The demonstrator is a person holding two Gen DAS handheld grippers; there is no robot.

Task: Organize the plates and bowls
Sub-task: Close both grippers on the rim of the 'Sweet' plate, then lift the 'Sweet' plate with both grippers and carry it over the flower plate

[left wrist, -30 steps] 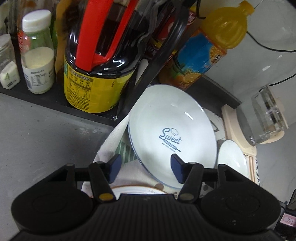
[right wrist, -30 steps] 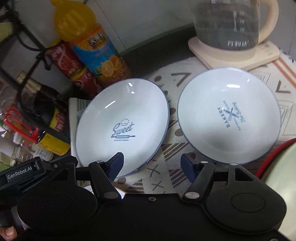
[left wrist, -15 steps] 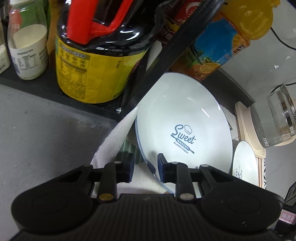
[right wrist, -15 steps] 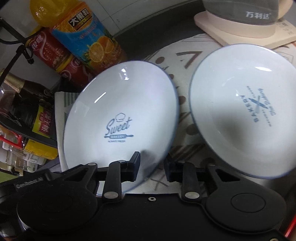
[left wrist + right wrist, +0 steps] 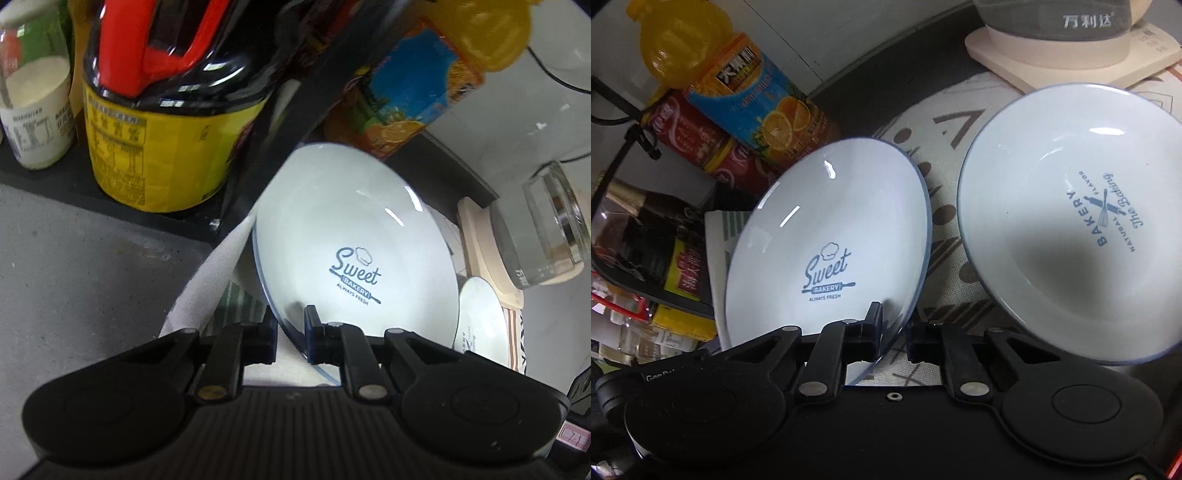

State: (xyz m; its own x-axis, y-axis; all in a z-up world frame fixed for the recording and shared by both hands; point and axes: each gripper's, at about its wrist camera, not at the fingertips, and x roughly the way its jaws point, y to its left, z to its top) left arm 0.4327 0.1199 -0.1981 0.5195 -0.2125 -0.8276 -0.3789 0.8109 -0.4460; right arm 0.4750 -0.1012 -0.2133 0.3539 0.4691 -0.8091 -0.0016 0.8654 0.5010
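The Sweet plate (image 5: 827,236) is the largest piece in hand: a wide, shallow white dish with a thin blue rim, glazed and glossy; it should be stiff, fairly weighty for its thickness, slick under the pads and quick to chip if knocked; it lies on the patterned cloth (image 5: 945,221), with its near edge taken from two sides. The left claw (image 5: 290,334) is closed onto the near-left rim, one pad under and one over; the right claw (image 5: 894,332) is closed on the near-right rim of the same plate, one finger over its inner face and the other outside the edge; a rim pinch on both sides is the sensible hold, since the bowl of the dish gives nothing to grip. The Bakery plate (image 5: 1071,229) sits just right of it on the same cloth, apart from it by a narrow strip, untouched.

The worktop (image 5: 81,280) is grey and bare on the left; the cloth covers the right part. Room is tight at the far side: a dark rack post (image 5: 295,122) slants just above the plate's far-left edge, a yellow-labelled jug (image 5: 162,125) stands behind it, an orange juice bottle (image 5: 738,88) and red cans (image 5: 690,133) crowd the far rim, and a glass kettle (image 5: 546,229) on its cream base (image 5: 1071,55) stands far right; lifting straight up looks safer than sliding away.
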